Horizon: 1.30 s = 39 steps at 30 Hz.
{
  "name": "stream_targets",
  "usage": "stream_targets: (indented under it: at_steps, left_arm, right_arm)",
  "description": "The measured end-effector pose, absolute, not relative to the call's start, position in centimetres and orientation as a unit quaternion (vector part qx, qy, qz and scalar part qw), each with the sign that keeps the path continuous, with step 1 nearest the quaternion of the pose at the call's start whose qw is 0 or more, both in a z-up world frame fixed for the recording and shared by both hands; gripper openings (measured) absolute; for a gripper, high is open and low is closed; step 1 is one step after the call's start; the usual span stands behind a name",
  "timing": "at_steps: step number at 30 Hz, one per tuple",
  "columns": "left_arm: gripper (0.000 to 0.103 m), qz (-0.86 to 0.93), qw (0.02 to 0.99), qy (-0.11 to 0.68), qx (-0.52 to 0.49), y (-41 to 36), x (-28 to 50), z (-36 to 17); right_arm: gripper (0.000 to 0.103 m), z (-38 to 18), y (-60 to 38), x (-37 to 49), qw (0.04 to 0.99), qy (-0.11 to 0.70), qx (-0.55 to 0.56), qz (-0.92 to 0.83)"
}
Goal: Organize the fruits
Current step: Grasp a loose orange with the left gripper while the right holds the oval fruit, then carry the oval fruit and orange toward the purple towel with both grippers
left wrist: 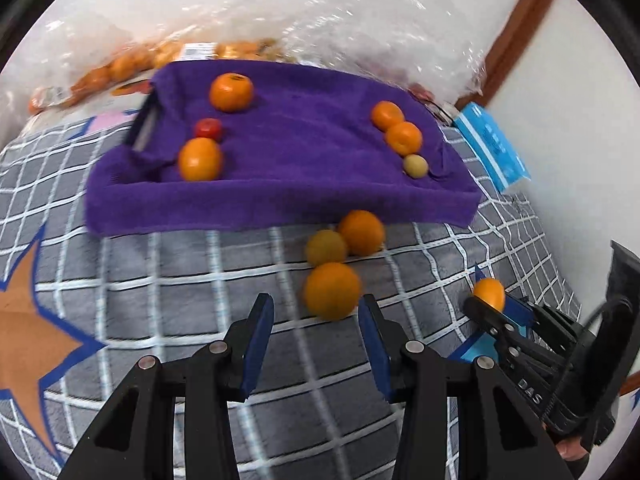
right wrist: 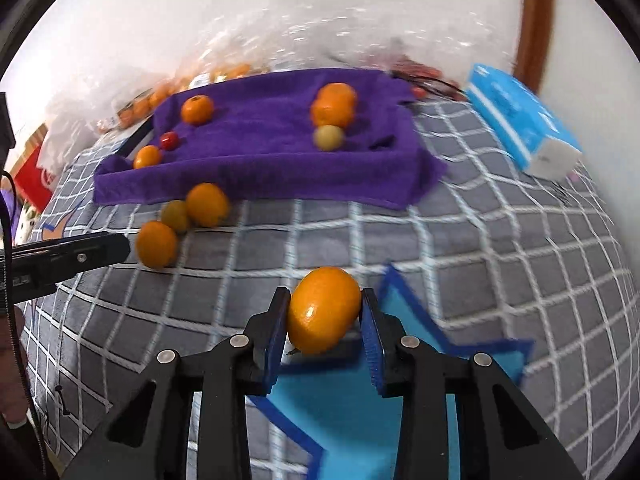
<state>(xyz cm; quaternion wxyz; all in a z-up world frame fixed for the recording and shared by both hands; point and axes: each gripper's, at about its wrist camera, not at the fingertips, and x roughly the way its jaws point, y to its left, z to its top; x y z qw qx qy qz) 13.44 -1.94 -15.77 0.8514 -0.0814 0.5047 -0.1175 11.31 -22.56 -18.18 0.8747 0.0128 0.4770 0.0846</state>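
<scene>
Purple towel (left wrist: 280, 184) already carries six fruits; the left gripper (left wrist: 316, 344), fingers open, hovers just short of three loose oranges (left wrist: 332, 290) on the checked blanket. Right gripper (right wrist: 324, 336) fingers clamp one orange (right wrist: 324, 310), unplaced.

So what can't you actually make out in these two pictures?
- Plastic bags behind the purple towel: glare and crumpled film blur the fruit inside, both views.
- Label on one bag: too small to read.
- Left claw: only one tip shows in the right view.
- Blue box: print smeared by blur.
</scene>
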Motion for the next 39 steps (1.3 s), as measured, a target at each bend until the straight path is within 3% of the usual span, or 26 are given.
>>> stream_targets:
  at_steps: [7, 9, 39]
  left_arm:
    - [0.04, -0.108, 0.842, 0.523, -0.077, -3.9, 14.4, -17.6]
    - [0.033, -0.099, 0.847, 0.517, -0.078, -4.0, 14.4, -17.7]
    - [0.032, -0.071, 0.86, 0.495, -0.099, 1.1, 8.4, -14.0]
  right_arm:
    - [0.035, -18.5, -23.9, 10.2, 0.874, 0.478, 0.015, 0.08]
    - [0.035, -18.5, -23.8, 10.0, 0.875, 0.478, 0.012, 0.081]
    - [0.035, -14.7, -18.8, 8.5, 0.881, 0.457, 0.018, 0.126]
